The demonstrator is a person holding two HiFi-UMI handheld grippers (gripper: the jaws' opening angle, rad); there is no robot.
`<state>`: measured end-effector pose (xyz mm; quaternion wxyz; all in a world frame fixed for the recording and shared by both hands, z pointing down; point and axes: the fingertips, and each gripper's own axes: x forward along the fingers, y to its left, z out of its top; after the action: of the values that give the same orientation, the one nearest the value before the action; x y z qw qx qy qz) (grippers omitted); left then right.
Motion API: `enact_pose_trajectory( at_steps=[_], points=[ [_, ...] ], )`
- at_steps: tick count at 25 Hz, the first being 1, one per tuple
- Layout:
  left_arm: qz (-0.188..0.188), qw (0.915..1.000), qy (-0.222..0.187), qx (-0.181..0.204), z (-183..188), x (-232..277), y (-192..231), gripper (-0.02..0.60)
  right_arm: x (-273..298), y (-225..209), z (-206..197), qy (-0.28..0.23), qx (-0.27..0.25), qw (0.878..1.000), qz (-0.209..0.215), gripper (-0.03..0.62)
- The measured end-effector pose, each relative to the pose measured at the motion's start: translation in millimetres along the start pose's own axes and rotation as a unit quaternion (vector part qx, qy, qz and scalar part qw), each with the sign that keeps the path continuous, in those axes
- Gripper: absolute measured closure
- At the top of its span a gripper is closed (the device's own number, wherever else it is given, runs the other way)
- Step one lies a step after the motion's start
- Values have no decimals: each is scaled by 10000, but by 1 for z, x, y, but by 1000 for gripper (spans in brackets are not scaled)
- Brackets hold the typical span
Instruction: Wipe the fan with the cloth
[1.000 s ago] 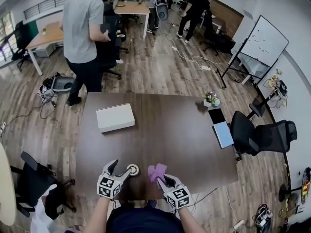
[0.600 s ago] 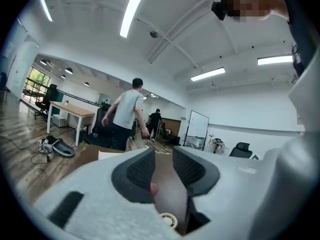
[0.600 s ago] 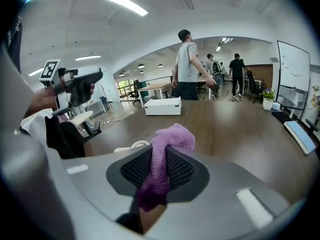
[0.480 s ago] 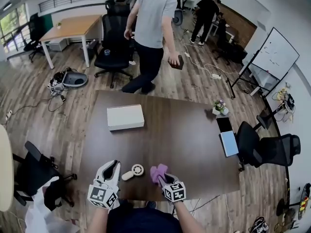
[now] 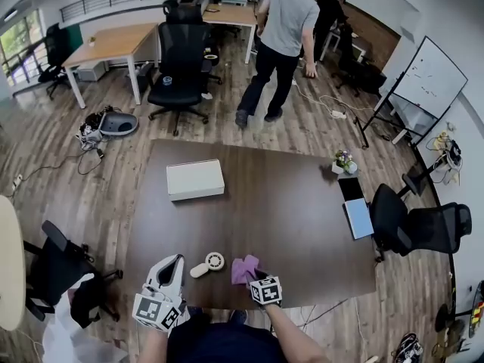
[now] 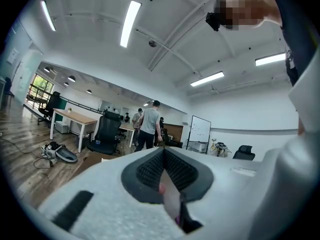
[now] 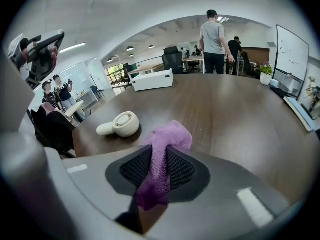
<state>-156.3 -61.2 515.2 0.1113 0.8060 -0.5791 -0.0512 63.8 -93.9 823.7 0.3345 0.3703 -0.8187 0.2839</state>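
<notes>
A small white hand-held fan [image 5: 206,264] [image 7: 120,124] lies flat on the dark wooden table [image 5: 287,218] near its front edge. Just right of it is a purple cloth [image 5: 243,269] [image 7: 165,144], pinched between the pads of my right gripper [image 5: 255,277] [image 7: 159,166]. That gripper's jaws are opening slightly while the cloth still sits between them, its free end bunched over the table. My left gripper [image 5: 171,268] [image 6: 164,159] is left of the fan and apart from it, raised and pointing level into the room. Its jaws are shut and empty.
A flat white box [image 5: 195,179] [image 7: 152,79] lies on the table's far left. A flower pot [image 5: 342,161] and a tablet [image 5: 355,214] sit at its right edge. Black office chairs [image 5: 420,218] stand right and left. A person [image 5: 283,29] walks beyond the table.
My left gripper drew back from the fan, rose and closed. My right gripper came down towards the table with the cloth. The person in grey walked away to the far right.
</notes>
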Motion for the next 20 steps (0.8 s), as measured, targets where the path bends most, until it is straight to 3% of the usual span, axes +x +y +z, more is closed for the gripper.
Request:
enact_pose_trajectory(
  at_steps=[13, 17, 20],
  points=[
    [75, 9991, 287, -302, -29, -3, -7, 586, -25, -14, 15, -499, 285, 9983, -109, 414],
    [22, 9994, 293, -185, -24, 2, -12, 586, -59, -13, 48, -1055, 353, 9938, -82, 411],
    [-18, 9993, 353, -119, -27, 6, -16, 586, -102, -6, 88, -1776, 509, 9828, 7, 433]
  ],
)
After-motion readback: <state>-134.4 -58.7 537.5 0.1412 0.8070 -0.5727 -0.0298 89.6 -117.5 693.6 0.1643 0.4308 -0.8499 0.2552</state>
